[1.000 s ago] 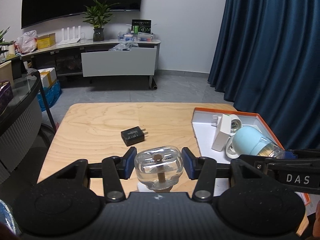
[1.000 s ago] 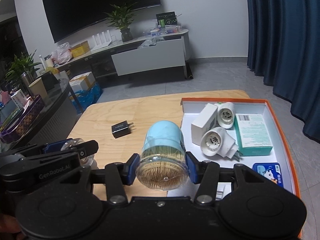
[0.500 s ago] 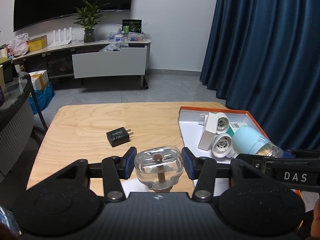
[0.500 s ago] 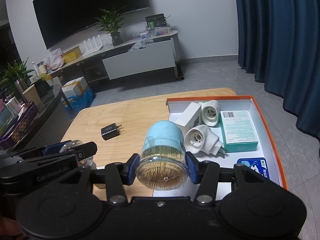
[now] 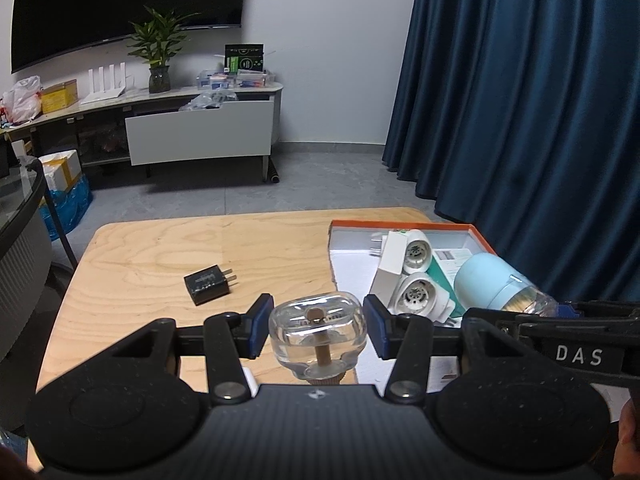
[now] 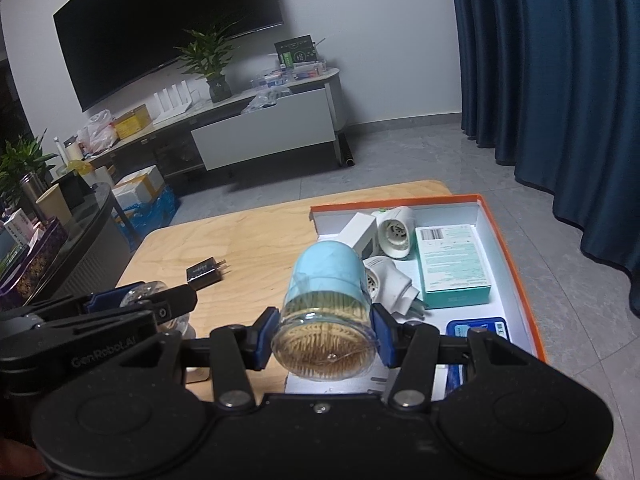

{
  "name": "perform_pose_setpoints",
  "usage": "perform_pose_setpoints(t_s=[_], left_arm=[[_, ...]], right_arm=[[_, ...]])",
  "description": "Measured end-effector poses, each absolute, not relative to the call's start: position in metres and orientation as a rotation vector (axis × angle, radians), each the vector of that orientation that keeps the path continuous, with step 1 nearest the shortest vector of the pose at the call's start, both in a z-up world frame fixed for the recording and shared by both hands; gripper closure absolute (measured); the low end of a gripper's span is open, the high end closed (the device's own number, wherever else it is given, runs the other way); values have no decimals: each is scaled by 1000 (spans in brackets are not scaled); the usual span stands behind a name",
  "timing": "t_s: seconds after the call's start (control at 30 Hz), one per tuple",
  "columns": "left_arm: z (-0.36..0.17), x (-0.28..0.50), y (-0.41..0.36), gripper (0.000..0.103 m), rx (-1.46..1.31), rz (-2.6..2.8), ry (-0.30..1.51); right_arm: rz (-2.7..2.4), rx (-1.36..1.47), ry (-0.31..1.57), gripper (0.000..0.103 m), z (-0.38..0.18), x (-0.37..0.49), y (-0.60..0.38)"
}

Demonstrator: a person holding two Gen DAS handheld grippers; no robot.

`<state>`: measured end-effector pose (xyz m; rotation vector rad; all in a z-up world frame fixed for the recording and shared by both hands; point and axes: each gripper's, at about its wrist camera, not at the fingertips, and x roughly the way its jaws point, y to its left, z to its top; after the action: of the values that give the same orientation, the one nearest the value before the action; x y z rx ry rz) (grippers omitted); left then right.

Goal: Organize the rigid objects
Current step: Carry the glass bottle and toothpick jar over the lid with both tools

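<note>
Toothpick jar [image 6: 326,312], clamped in the right tongs [image 6: 325,338], has drifted nearer the orange box [image 6: 514,252]; the left tongs [image 5: 317,330] still grip a clear bottle [image 5: 318,330] over the desk [image 5: 152,256], so both look ready for boxing.

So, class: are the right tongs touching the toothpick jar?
Touching. The right wrist view shows the right tongs with both blue pads pressed against the sides of the toothpick jar, no gap on either side, holding it above the table.
</note>
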<state>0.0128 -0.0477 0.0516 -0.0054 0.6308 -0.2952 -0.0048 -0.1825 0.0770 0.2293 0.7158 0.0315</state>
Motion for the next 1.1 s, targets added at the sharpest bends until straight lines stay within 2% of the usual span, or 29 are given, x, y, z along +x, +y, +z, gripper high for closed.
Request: perform_pose_setpoints(t_s=[1.1], left_arm=[[52, 25, -103, 53, 39, -419, 634]], right_arm=[[-85, 266, 683, 43, 83, -11, -242]])
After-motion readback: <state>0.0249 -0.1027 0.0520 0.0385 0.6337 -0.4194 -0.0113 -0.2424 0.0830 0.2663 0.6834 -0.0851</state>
